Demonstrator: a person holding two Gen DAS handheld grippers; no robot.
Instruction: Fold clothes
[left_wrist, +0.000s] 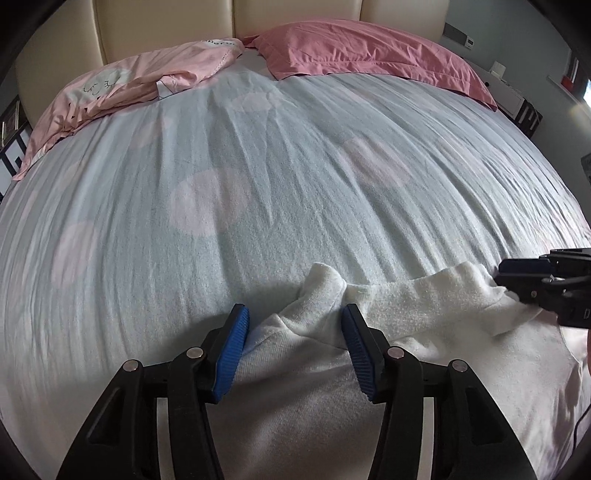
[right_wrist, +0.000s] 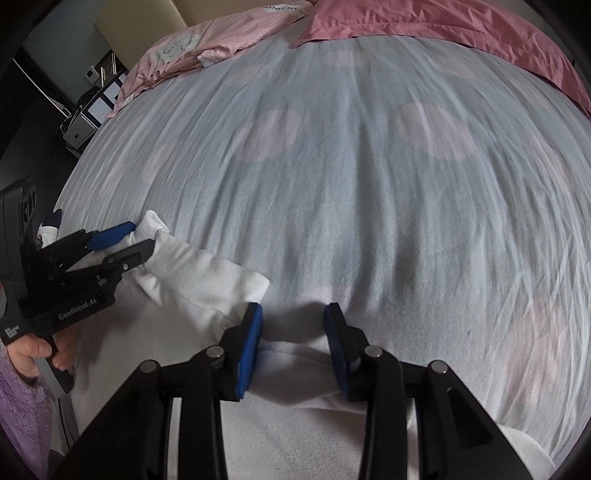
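Observation:
A white fleece garment (left_wrist: 417, 314) lies on the near edge of the bed; it also shows in the right wrist view (right_wrist: 192, 280). My left gripper (left_wrist: 293, 332) is open, its blue pads on either side of a raised fold of the white cloth. It shows from the side in the right wrist view (right_wrist: 142, 238), open at the garment's bunched left corner. My right gripper (right_wrist: 293, 332) is open over the garment's right edge, with white cloth between the jaws. It shows at the right edge of the left wrist view (left_wrist: 508, 284).
The bed has a pale blue sheet with pink dots (left_wrist: 295, 177). Two pink pillows (left_wrist: 369, 51) lie at the cream headboard. A purple fabric (right_wrist: 22, 406) is at the lower left. Bedside furniture (right_wrist: 88, 118) stands at the left of the bed.

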